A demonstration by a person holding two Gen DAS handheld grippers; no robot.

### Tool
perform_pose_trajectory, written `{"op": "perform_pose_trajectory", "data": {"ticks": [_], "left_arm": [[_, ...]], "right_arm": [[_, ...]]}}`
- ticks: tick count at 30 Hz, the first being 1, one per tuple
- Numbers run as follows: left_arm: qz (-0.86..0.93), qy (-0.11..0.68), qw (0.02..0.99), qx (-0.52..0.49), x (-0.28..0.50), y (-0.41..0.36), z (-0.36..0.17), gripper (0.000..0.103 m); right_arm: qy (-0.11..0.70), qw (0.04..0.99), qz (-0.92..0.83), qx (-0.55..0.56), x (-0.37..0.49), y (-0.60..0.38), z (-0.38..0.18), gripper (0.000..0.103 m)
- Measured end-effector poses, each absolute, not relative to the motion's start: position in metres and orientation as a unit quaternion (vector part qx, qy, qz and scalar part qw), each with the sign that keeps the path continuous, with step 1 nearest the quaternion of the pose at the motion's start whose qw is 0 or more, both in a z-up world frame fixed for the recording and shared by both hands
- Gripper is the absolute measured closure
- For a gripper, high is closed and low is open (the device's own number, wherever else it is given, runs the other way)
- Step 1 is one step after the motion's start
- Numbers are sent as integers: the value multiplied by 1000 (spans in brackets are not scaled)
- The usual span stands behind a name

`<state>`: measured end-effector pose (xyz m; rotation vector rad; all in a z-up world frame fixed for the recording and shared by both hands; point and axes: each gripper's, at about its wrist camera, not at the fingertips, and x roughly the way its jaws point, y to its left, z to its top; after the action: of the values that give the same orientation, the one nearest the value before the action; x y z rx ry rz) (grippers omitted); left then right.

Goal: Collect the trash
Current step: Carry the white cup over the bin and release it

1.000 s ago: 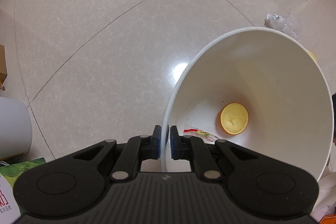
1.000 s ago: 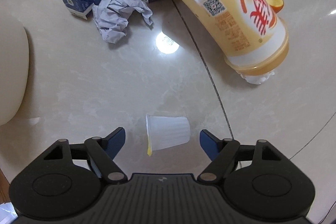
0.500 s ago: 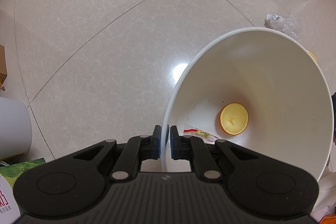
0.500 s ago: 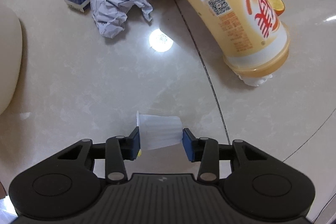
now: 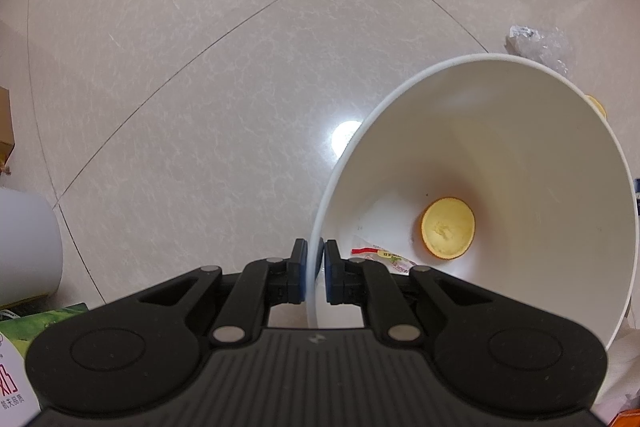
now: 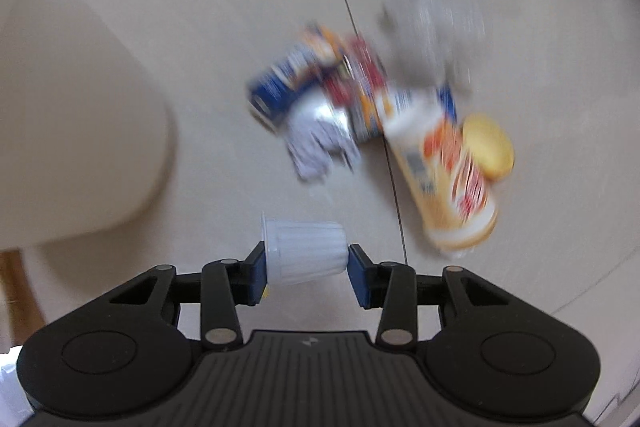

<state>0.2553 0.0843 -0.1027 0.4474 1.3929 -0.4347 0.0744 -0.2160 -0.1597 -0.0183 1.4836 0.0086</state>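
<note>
Glossy beige marble-look floor tiles (image 5: 200,87) w/ thin dark grout lines. L gripper (image 5: 316,269) pinched tight on thin rim of smooth white plastic bin (image 5: 560,187), tilted; inside, round orange peel half (image 5: 448,228) & crinkly wrapper (image 5: 384,257). R gripper (image 6: 306,261) clamped on small ribbed white cup (image 6: 306,251), sideways, rim at left pad. Beyond, blurred: crumpled paper (image 6: 316,143), blue carton (image 6: 280,91), cylindrical orange-label bottle (image 6: 452,183) on floor.
</note>
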Motion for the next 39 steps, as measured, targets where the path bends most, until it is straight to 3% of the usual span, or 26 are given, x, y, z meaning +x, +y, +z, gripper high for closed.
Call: {"op": "perform_pose_trajectory", "data": {"ticks": [10, 22, 23, 25, 26, 39], "left_arm": [[-197, 628, 724, 205, 254, 84, -102, 96], [-197, 628, 725, 205, 254, 84, -101, 96], [-197, 628, 724, 205, 254, 84, -101, 96], [-197, 628, 724, 204, 254, 84, -101, 96], [-197, 628, 724, 204, 254, 84, -101, 96], [-199, 629, 724, 199, 256, 87, -99, 96]], "right_arm": [[599, 792, 116, -6, 99, -146, -21, 56], [580, 789, 200, -36, 102, -65, -4, 55], [581, 788, 201, -40, 102, -62, -5, 53], [586, 783, 202, -45, 102, -57, -8, 23], [581, 788, 199, -45, 100, -57, -7, 17], [553, 822, 131, -23, 99, -115, -4, 15]]}}
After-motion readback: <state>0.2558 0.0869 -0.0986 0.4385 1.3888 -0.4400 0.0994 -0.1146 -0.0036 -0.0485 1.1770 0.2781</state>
